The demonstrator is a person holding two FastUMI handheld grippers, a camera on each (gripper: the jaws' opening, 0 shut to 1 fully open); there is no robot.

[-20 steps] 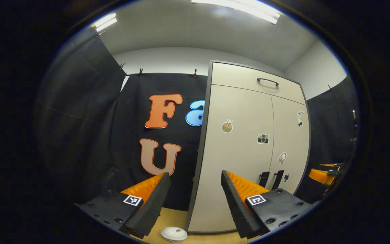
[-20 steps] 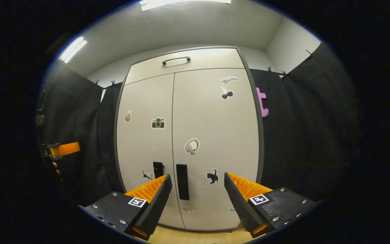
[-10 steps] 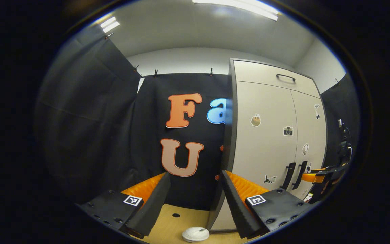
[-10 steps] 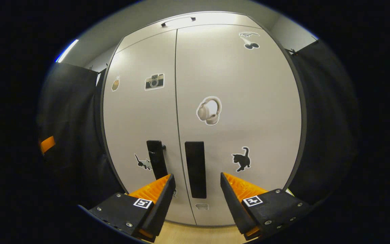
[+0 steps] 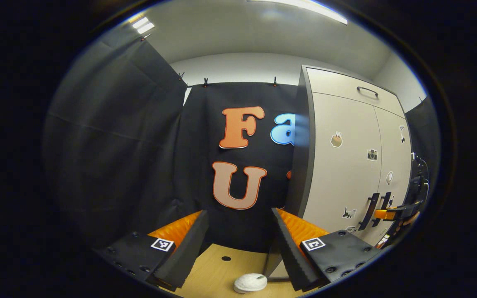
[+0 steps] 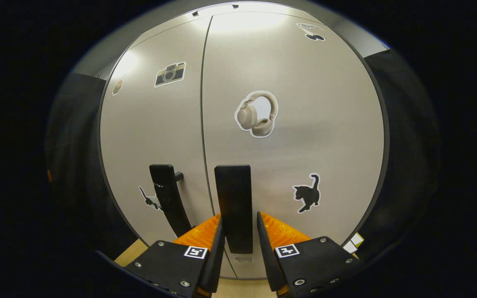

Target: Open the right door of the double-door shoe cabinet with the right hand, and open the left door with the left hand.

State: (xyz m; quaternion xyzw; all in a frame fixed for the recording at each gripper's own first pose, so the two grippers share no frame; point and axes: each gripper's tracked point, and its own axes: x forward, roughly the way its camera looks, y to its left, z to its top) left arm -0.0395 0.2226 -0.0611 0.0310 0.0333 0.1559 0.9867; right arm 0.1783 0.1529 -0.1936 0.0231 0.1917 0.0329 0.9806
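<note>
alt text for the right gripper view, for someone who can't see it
The right claw has its two fingers on either side of the right door's black handle, close to its sides. Both beige doors are shut, with stickers of headphones, a cat and a camera.

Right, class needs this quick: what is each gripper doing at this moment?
Left gripper: jaws open, holding nothing.
Right gripper: jaws around the right door handle; whether they press it cannot be told.

Bright overhead strip lights [image 5: 300,6], fisheye-warped edges
</note>
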